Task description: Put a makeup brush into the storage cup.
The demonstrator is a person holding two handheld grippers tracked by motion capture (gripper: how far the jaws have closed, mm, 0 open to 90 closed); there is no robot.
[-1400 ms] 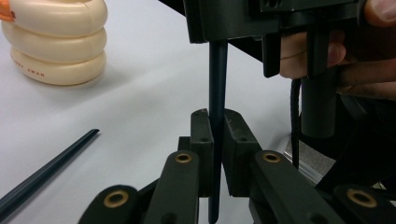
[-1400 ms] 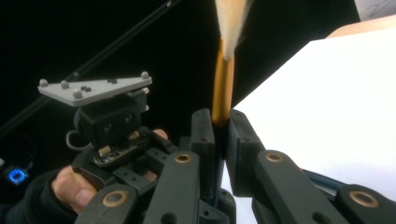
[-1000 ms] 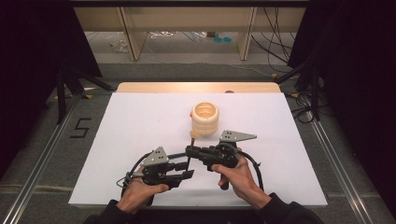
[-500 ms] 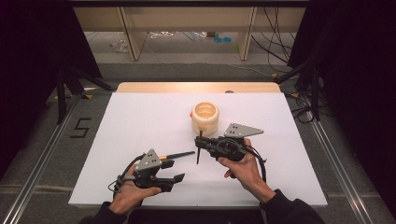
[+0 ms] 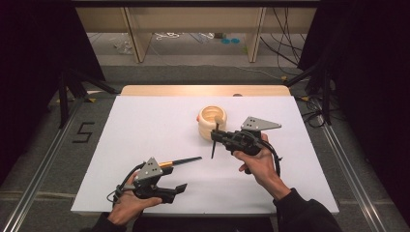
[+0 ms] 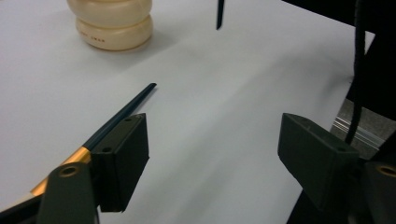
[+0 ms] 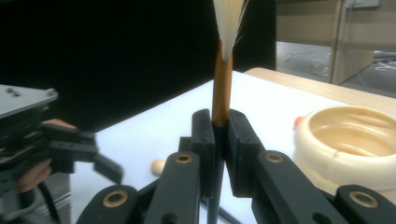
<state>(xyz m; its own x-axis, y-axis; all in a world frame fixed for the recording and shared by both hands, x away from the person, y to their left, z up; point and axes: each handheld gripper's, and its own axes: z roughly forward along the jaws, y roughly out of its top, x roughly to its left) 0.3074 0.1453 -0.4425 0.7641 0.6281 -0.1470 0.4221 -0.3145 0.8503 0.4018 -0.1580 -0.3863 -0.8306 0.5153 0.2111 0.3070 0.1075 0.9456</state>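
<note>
From above I count two brushes and one cream pot point(image 5: 212, 122) on the white table point(image 5: 145, 125). My right gripper point(image 5: 218, 139) holds one brush point(image 5: 214, 144) upright just beside the pot; my left gripper point(image 5: 169, 175) sits well apart, its jaws spread.

My left gripper view adds this — the second brush point(image 6: 122, 111) lies against one jaw, unclamped.

My right gripper view shows jaws closed on the brush's wooden handle, its pale bristles point(image 7: 229, 23) pointing up.

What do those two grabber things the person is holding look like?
The left gripper and right gripper are black. Each carries a grey three-cornered plate on top and trails a black cable. Their fingers are chunky black blocks, joined to arms by brass-coloured rivets. The person wears dark sleeves.
</note>
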